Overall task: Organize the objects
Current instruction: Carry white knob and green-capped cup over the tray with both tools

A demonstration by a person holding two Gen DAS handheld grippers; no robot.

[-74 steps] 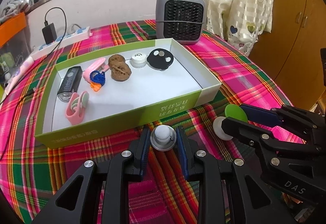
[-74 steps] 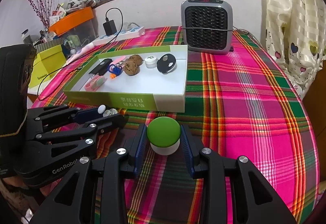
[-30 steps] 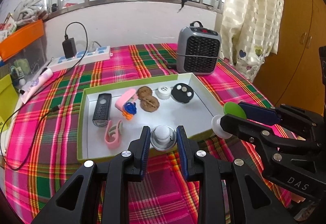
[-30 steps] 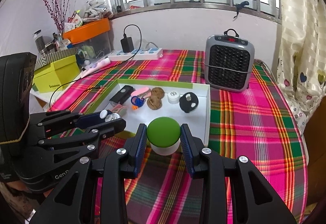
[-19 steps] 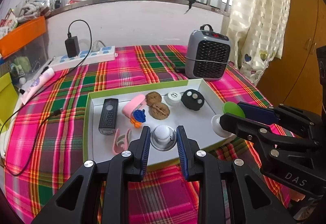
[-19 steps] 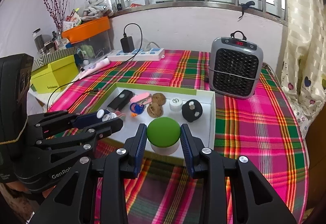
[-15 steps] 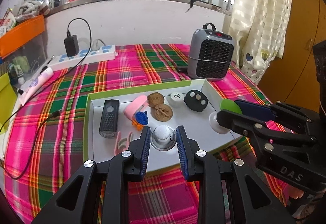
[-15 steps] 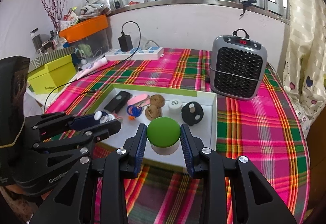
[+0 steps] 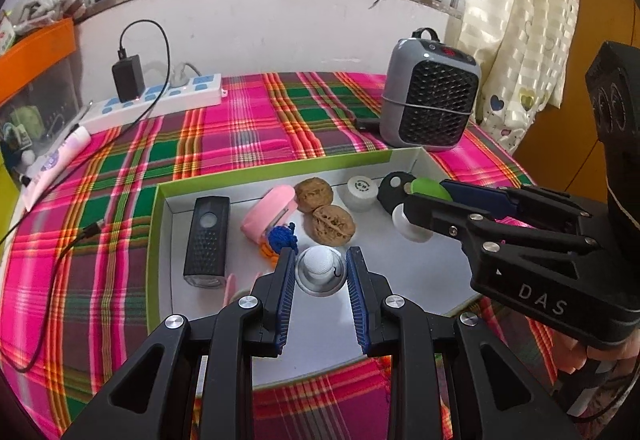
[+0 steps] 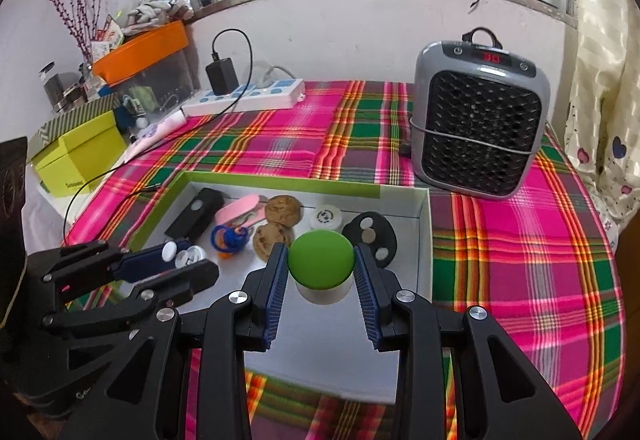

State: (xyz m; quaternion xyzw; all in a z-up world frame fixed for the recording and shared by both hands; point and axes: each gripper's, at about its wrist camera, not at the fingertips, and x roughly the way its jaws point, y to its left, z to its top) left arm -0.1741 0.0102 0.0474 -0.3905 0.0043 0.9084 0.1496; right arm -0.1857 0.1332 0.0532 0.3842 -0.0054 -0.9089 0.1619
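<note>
My left gripper (image 9: 320, 258) is shut on a small grey-and-white knob (image 9: 321, 270) and hangs over the white floor of the green-edged tray (image 9: 420, 272). My right gripper (image 10: 321, 258) is shut on a green-topped white jar (image 10: 321, 264), above the tray's (image 10: 404, 191) right half. Each gripper shows in the other's view: the right gripper (image 9: 416, 205) at the tray's right side, the left gripper (image 10: 182, 260) at its left. In the tray lie a black device (image 9: 207, 240), a pink clip (image 9: 268, 213), a blue crochet piece (image 9: 282, 238), two walnuts (image 9: 330, 226), a white cap (image 9: 361, 191) and a black disc (image 9: 394, 185).
A grey heater (image 10: 478, 129) stands behind the tray on the plaid tablecloth (image 10: 520, 252). A power strip (image 9: 156, 101) with a black charger lies at the back left, its cable trailing over the cloth. Yellow-green and orange boxes (image 10: 78, 155) sit off the table's left.
Both grippers have moved forward and slightly down, from the tray's near edge to above its floor. Each keeps its hold on its object.
</note>
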